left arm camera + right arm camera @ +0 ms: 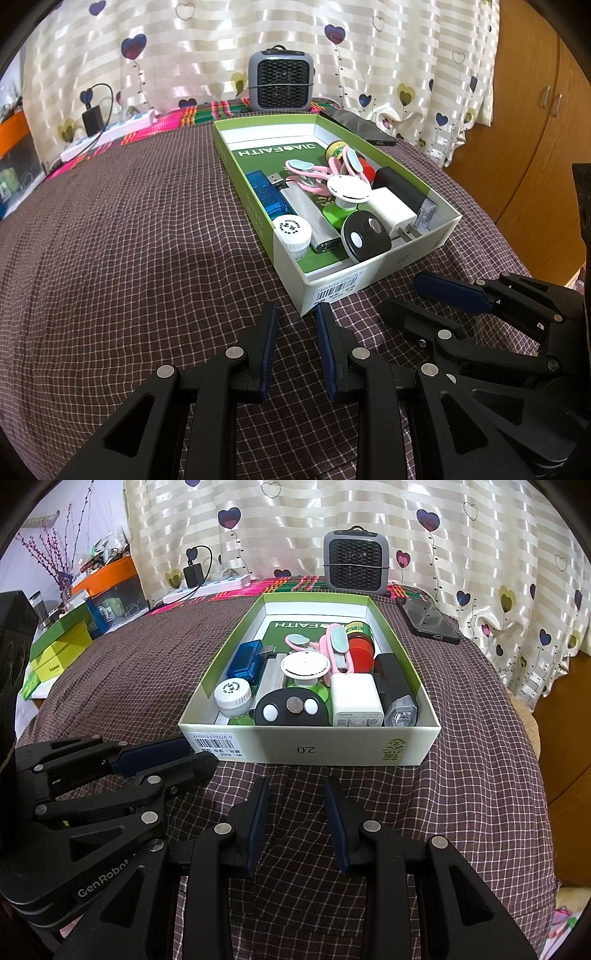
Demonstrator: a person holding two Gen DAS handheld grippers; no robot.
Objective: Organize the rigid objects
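A green and white cardboard box lies on the checked cloth. Inside it are a blue USB stick, a white lidded jar, a black oval remote, a white charger, pink clips and a red-capped pot. My left gripper hangs just short of the box's near left corner, narrowly open and holding nothing. Beside it, my right gripper stands open before the box's front wall, also without a load.
A grey fan heater stands behind the box. A black phone lies at the back right, a power strip at the back left. A wooden cabinet flanks the right; green boxes sit left.
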